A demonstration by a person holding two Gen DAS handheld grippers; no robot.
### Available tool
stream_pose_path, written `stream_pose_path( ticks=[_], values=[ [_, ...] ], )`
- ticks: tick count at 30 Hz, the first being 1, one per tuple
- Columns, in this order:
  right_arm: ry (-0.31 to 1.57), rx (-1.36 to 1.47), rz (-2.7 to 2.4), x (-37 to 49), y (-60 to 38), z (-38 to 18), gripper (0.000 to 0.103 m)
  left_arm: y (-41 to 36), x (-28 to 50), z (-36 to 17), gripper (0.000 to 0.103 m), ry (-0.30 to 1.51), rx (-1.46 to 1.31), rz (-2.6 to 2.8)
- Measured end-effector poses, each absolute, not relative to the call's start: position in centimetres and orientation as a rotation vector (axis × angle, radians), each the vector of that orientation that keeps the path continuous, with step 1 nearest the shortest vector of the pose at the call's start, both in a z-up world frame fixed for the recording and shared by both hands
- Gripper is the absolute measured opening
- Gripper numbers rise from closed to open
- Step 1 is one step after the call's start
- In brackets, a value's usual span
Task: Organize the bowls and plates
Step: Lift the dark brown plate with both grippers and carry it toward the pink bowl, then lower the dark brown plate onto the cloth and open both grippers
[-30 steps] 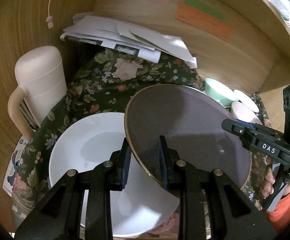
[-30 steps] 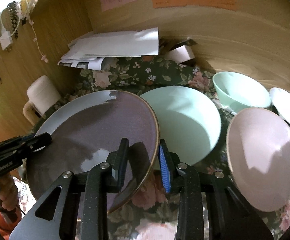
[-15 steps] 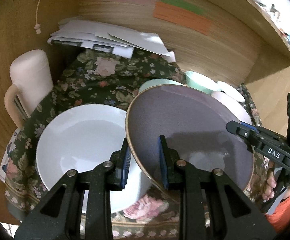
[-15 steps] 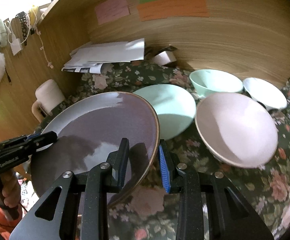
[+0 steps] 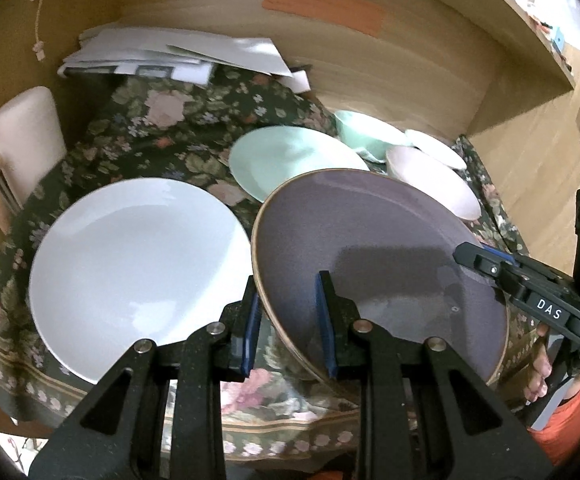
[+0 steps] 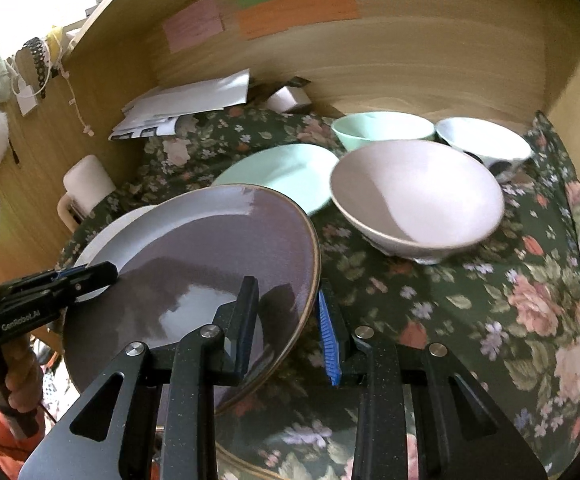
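Observation:
A purple plate (image 5: 374, 252) with a gold rim is held in the air by both grippers, tilted. My left gripper (image 5: 288, 316) is shut on its left rim and my right gripper (image 6: 288, 312) is shut on its right rim (image 6: 310, 280). A white plate (image 5: 138, 256) lies on the floral cloth to the left, partly under the purple plate. A mint plate (image 6: 286, 176), a pink bowl (image 6: 418, 200), a mint bowl (image 6: 382, 130) and a white bowl (image 6: 482, 144) sit on the cloth behind and to the right.
The floral cloth (image 6: 490, 300) covers a desk inside a wooden alcove. A stack of papers (image 5: 170, 56) lies at the back left. A cream-coloured jug with a handle (image 5: 22, 140) stands at the left wall. Coloured notes (image 6: 298, 8) are stuck on the back wall.
Both grippers have pulled the purple plate back and up, away from the wall. It has shifted right off the white plate, which now shows almost whole.

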State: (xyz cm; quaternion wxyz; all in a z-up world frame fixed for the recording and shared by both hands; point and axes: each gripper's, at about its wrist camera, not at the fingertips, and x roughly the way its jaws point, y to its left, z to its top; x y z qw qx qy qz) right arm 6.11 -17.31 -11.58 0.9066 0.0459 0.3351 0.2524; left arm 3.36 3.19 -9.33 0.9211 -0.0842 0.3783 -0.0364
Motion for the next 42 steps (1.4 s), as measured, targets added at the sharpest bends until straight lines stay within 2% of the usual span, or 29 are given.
stream_pose_path(
  ticks=[14,33,42],
  values=[
    [0.74,0.149,0.473,6.3,-20.7,-14.2,0.026,-0.3,4.7,-11.9,0.026,0.856,-0.16,-0.112],
    [0.772,0.144,0.452,8.0,-21.3,-15.8,0.026,-1.4,7.1,-13.8,0.027,0.892,-0.14,-0.099],
    [0.752,0.083,0.427,7.5,-20.7,-15.6,0.031,-1.7,6.9,-13.8,0.028,0.871,-0.091,-0.074]
  ],
)
